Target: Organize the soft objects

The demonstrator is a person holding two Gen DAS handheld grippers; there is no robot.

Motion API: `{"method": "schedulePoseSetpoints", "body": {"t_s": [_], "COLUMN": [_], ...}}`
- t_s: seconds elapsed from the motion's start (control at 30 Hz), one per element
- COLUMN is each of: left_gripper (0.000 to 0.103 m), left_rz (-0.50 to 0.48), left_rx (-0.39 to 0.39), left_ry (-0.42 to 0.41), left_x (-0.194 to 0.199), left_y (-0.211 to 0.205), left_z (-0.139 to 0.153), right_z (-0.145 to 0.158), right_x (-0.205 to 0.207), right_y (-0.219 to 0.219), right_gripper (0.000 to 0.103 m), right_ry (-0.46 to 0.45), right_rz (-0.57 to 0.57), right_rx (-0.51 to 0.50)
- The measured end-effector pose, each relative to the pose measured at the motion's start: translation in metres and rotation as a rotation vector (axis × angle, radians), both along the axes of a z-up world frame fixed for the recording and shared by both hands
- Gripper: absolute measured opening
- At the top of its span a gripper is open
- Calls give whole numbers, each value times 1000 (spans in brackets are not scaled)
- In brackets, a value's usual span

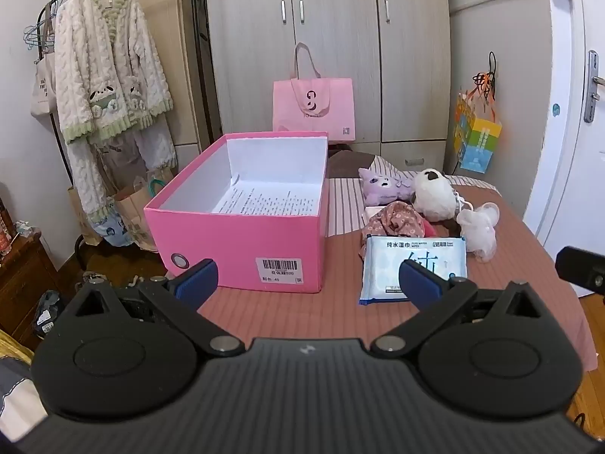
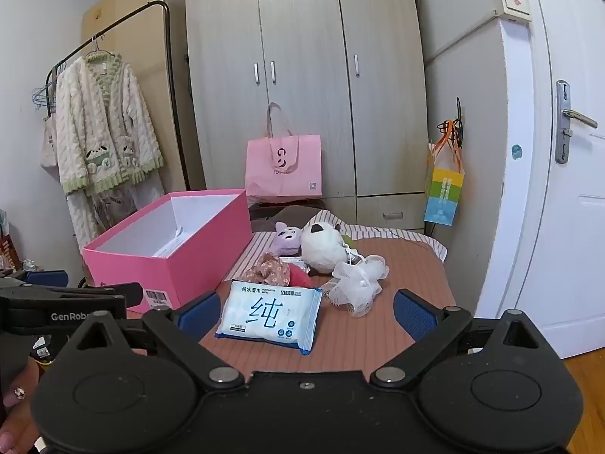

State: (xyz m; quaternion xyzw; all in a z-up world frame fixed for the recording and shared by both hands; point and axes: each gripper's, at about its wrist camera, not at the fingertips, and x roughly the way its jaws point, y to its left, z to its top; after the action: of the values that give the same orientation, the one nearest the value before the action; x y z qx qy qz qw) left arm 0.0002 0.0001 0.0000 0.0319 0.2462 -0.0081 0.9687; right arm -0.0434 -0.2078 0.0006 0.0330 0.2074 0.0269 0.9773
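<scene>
Wipes pack [image 2: 269,313] between the spread, empty right gripper [image 2: 307,316] fingers; box [image 1: 242,223] paper lining visible only beyond the likewise gaping left gripper [image 1: 309,283].

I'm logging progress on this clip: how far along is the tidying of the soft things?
Nothing looks done: the pink box holds only printed paper. Nothing is in hand; the left gripper and right gripper are open and empty. Left: wipes pack, mesh pouf, white plush, purple plush, floral cloth.
</scene>
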Motion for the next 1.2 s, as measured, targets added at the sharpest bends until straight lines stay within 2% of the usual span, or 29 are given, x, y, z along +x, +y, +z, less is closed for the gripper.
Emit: {"method": "schedulePoseSetpoints", "body": {"t_s": [0.17,0.37,0.43,0.93,1.2], "left_gripper": [103,103,103,103,103], "left_rz": [-3,-19,-27,-46,-50], "left_rx": [-18,-11,-16,-27,-59], "left_ry": [-5,-1,8,17,20], "left_x": [0,5,1,0,4], "left_y": [1,-2,2,4,9], "left_z": [0,-16,-9,-12,-17], "right_z": [-1,-9,-6,-11,-13], "right_x": [0,1,4,5,5], "right_y": [1,3,3,7,7], "right_gripper": [100,100,100,100,100], "right_ry": [-3,7,17,45,45], "right_rz": [0,1,5,16,23], "right_rx": [-3,-3,-8,-13,-17]}}
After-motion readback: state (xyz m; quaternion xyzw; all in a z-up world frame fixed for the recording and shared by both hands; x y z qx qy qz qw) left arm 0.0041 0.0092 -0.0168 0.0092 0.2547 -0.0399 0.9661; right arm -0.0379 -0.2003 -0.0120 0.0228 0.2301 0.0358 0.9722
